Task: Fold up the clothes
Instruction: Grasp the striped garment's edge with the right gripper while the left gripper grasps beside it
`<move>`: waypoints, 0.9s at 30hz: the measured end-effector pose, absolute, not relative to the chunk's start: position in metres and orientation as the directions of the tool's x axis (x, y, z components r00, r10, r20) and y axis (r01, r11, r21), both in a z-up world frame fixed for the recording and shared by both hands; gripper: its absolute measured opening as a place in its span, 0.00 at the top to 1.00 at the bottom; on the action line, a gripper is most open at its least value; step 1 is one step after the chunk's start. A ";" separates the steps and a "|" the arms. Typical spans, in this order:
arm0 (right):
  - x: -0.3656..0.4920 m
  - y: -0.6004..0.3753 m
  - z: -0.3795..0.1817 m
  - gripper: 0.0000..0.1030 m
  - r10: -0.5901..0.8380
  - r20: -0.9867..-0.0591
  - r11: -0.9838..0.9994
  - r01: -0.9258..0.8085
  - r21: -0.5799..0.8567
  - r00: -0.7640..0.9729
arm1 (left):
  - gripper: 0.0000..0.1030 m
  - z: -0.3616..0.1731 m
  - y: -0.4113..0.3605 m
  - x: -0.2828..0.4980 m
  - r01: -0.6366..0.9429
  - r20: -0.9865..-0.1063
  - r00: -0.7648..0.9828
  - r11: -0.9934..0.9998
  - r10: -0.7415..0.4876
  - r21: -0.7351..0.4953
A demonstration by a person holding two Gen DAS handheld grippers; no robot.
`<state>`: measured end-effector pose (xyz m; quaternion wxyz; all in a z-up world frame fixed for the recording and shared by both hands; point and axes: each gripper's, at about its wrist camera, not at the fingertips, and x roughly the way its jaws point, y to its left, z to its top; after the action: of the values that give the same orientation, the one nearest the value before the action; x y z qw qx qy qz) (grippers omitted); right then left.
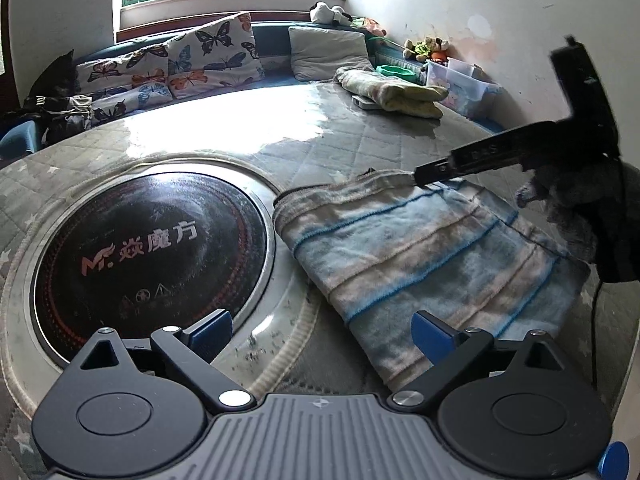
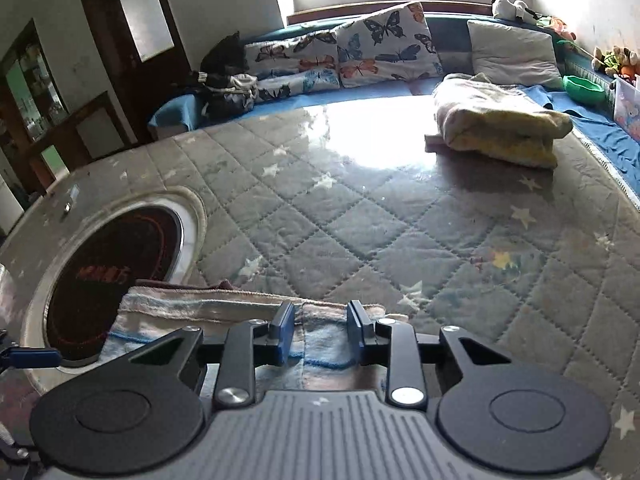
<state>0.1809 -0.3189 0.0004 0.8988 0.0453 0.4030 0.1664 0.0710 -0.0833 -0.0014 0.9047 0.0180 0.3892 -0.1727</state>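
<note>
A striped blue and beige towel (image 1: 420, 248) lies folded flat on the quilted table cover (image 2: 360, 220), just right of a round black cooktop (image 1: 152, 248). My left gripper (image 1: 320, 320) is open wide at the towel's near edge; its right pad (image 1: 430, 334) hovers over the cloth and nothing is between the jaws. My right gripper (image 1: 420, 172), held by a gloved hand (image 1: 568, 200), reaches the towel's far edge. In the right wrist view the right gripper (image 2: 320, 316) has its jaws narrowly apart over the towel (image 2: 168, 312), with cloth showing in the gap but no clear pinch.
The cooktop (image 2: 112, 272) is sunk into the table at the left. A folded yellow blanket (image 2: 496, 128) lies at the far right of the table. Butterfly cushions (image 2: 380, 40) line a bench under the window. Plastic boxes (image 1: 460, 80) and soft toys sit at the right wall.
</note>
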 end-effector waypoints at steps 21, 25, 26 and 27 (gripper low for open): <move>0.102 -0.364 -0.017 0.81 0.436 -0.657 0.892 -0.198 0.407 0.616 | 0.54 -0.008 -0.080 0.096 0.288 -0.709 0.620 0.938 -0.337 -0.194; 0.087 -0.350 -0.018 0.81 0.461 -0.647 0.881 -0.228 0.414 0.608 | 0.58 -0.005 -0.074 0.098 0.274 -0.705 0.637 0.946 -0.313 -0.172; 0.082 -0.347 -0.017 0.81 0.460 -0.642 0.882 -0.236 0.407 0.613 | 0.58 -0.004 -0.072 0.099 0.271 -0.705 0.637 0.947 -0.311 -0.173; 0.078 -0.345 -0.017 0.81 0.457 -0.638 0.885 -0.242 0.398 0.620 | 0.57 -0.004 -0.070 0.099 0.268 -0.705 0.637 0.947 -0.310 -0.175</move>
<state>0.0777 -0.3446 -0.0171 0.8893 0.1380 0.3891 0.1965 0.0992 -0.0703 -0.0040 0.9044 -0.0267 0.3947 -0.1598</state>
